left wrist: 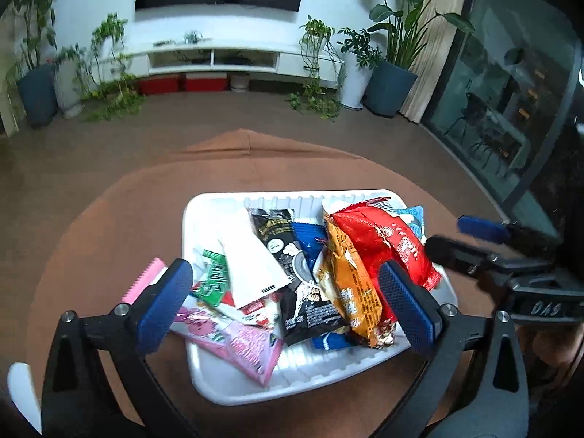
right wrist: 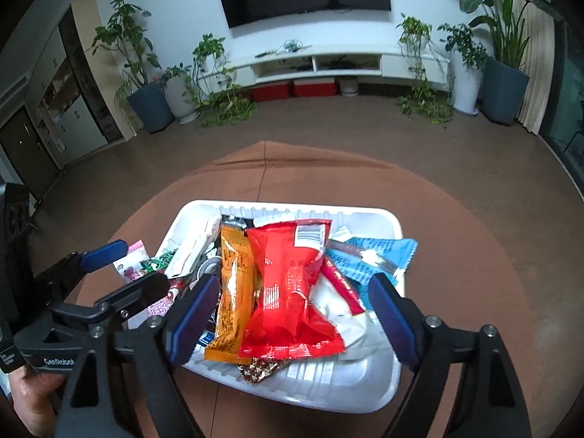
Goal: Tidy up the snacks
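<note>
While I hold both tools over the desk, this is how things lie, placed against the white tray:

Tray: the white tray (left wrist: 233,383) sits on the brown desk (left wrist: 109,219), ribbed inside, heaped with snack packets.

Left hand-held gripper: my left hand-held gripper (left wrist: 288,304) hangs over the tray's near left part, blue pads spread wide, nothing between them. Its left pad (left wrist: 164,306) stands over the tray's left rim.

Right hand-held gripper: my right hand-held gripper (right wrist: 292,319) hangs over the tray's near middle, also spread wide and holding nothing. One pad (right wrist: 191,317) is beside the orange packet, the other over the tray's right side.

Red packet: the red packet (right wrist: 288,288) lies on top of the heap in the tray's middle, lengthwise from far to near.

Orange packet: the orange packet (right wrist: 231,292) lies touching the red one's left edge.

Light blue packet: the light blue packet (right wrist: 372,255) lies at the tray's far right, partly over the rim.

Black packet: the black packet (left wrist: 292,273) lies left of the orange one in the tray.

White packet: the white packet (left wrist: 252,262) lies left of the black one.

Green packet: the green packet (left wrist: 213,281) sits by the tray's left wall.

Pink packet: the pink packet (left wrist: 237,346) lies at the tray's near left; its far end sticks out over the rim.
</note>
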`<act>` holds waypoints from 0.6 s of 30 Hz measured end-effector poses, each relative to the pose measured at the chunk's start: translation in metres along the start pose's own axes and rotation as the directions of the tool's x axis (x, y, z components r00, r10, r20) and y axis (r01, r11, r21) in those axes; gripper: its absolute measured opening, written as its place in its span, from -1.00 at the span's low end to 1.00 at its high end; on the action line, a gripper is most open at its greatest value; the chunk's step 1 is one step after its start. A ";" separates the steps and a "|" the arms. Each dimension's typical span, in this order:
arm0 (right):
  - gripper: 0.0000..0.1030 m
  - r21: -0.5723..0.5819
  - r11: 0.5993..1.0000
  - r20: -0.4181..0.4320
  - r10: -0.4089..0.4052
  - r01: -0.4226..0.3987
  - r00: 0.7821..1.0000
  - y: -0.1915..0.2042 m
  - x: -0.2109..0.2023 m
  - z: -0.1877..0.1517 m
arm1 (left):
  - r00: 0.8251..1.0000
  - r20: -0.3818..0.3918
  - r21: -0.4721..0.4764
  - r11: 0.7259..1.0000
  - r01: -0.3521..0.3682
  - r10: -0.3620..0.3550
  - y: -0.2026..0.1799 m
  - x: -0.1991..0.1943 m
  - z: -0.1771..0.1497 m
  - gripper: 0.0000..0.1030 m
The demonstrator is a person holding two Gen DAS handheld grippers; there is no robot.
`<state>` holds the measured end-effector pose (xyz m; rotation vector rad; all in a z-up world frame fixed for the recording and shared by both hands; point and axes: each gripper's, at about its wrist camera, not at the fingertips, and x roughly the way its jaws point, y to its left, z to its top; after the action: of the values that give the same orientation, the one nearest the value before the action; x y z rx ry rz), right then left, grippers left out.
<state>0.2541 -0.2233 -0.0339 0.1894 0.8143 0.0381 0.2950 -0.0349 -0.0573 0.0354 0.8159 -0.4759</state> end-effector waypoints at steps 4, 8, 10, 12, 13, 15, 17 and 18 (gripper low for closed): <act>0.89 0.005 1.000 0.116 0.008 -0.009 0.993 0.001 -0.028 -0.005 | 0.994 0.069 0.109 0.990 -0.088 0.081 -0.023 -0.031 -0.007 1.00; 1.00 -0.028 1.000 0.293 0.007 0.001 0.956 0.008 -0.070 -0.016 | 0.974 0.155 0.162 0.968 -0.191 0.167 -0.048 -0.062 -0.024 1.00; 1.00 -0.061 0.998 0.356 0.001 0.022 0.935 0.013 -0.089 -0.023 | 0.926 0.191 0.162 0.920 -0.357 0.325 -0.060 -0.076 -0.035 1.00; 1.00 -0.102 0.992 0.437 -0.025 0.077 0.899 0.020 -0.109 -0.034 | 0.877 0.227 0.146 0.875 -0.461 0.424 -0.068 -0.089 -0.046 1.00; 1.00 -0.115 0.988 0.468 -0.040 0.105 0.883 0.023 -0.117 -0.039 | 0.871 0.237 0.123 0.875 -0.467 0.431 -0.068 -0.098 -0.050 1.00; 1.00 -0.136 0.978 0.515 -0.064 0.155 0.855 0.029 -0.134 -0.049 | 0.882 0.212 0.072 0.893 -0.443 0.421 -0.065 -0.109 -0.056 1.00; 1.00 -0.133 0.976 0.506 -0.084 0.174 0.858 0.031 -0.142 -0.056 | 0.899 0.166 0.017 0.911 -0.413 0.405 -0.059 -0.120 -0.063 1.00; 1.00 -0.124 0.975 0.499 -0.097 0.182 0.861 0.031 -0.146 -0.059 | 0.902 0.155 -0.001 0.913 -0.408 0.404 -0.057 -0.124 -0.066 1.00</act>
<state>0.1123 -0.1997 0.0366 -0.0242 0.3085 -0.0776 0.1528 -0.0231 -0.0066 0.1936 0.6278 -0.0928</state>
